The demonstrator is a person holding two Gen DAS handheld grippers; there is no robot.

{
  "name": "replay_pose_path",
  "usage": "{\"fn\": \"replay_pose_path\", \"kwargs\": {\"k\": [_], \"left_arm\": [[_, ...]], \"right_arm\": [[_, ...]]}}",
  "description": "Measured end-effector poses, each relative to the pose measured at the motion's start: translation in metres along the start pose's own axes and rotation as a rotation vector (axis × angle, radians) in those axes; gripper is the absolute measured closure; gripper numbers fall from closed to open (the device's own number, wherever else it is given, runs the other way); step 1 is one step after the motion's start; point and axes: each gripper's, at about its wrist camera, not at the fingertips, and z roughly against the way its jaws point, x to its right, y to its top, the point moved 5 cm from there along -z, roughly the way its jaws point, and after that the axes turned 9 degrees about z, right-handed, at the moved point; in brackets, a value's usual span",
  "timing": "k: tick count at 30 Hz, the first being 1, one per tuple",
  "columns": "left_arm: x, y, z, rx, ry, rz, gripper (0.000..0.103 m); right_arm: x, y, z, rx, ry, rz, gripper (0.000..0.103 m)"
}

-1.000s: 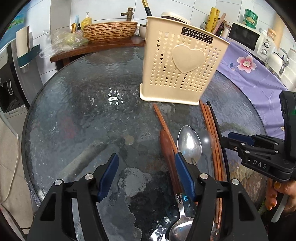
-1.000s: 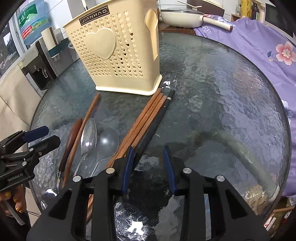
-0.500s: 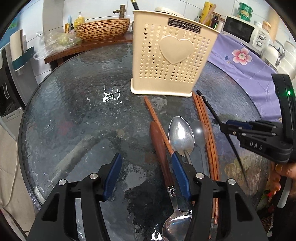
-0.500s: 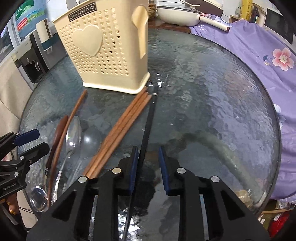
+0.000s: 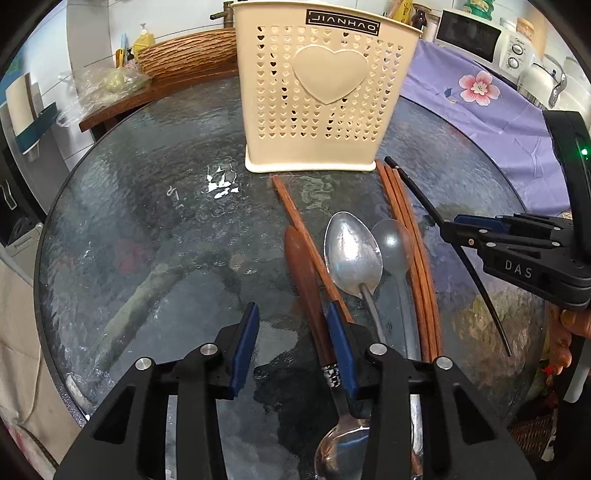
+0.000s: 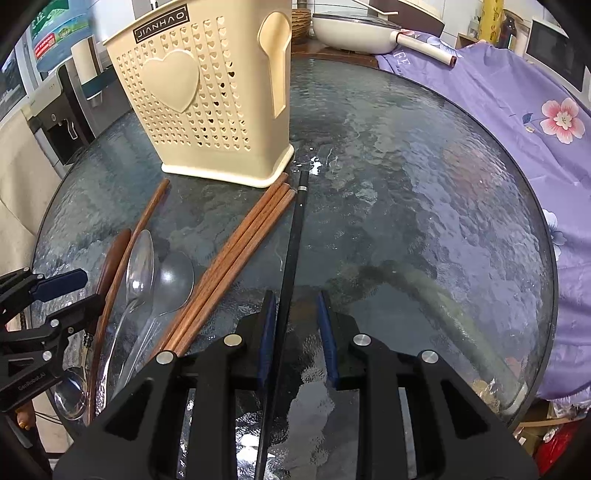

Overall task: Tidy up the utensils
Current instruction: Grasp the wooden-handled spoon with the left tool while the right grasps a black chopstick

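A beige perforated utensil holder (image 5: 325,99) stands on the round glass table (image 5: 147,221). In front of it lie a wooden-handled spoon (image 5: 303,273), one brown chopstick (image 5: 295,214), a metal spoon (image 5: 351,254), a clear spoon (image 5: 393,240) and three brown chopsticks (image 5: 413,251). My left gripper (image 5: 291,347) is closing around the wooden handle, which lies beside the right pad; the left pad is clear of it. My right gripper (image 6: 295,317) is shut on a black chopstick (image 6: 295,229), whose far tip rests by the holder (image 6: 207,110).
A purple flowered cloth (image 5: 480,103) borders the table on the right, with a microwave (image 5: 469,37) behind it. A wicker basket (image 5: 184,55) and a white pan (image 6: 354,33) sit on the counter beyond. A water dispenser (image 6: 55,118) stands at the left.
The left jaws have narrowed and shifted over the wooden handle. The right jaws closed on the black chopstick, and its near end swung away from the brown chopsticks.
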Motion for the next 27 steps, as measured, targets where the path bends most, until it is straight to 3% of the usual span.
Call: {"fn": "replay_pose_path", "kwargs": {"k": [15, 19, 27], "left_arm": [[0.000, 0.028, -0.020, -0.016, 0.014, -0.003, 0.078], [-0.001, 0.035, -0.024, -0.024, 0.003, 0.018, 0.085], [0.002, 0.036, -0.025, -0.026, -0.003, 0.026, 0.085]], "right_arm": [[0.002, 0.033, -0.020, -0.018, -0.021, 0.026, 0.079], [0.005, 0.044, -0.028, -0.029, -0.014, 0.023, 0.079], [0.015, 0.059, -0.040, -0.037, -0.029, 0.010, 0.079]]}}
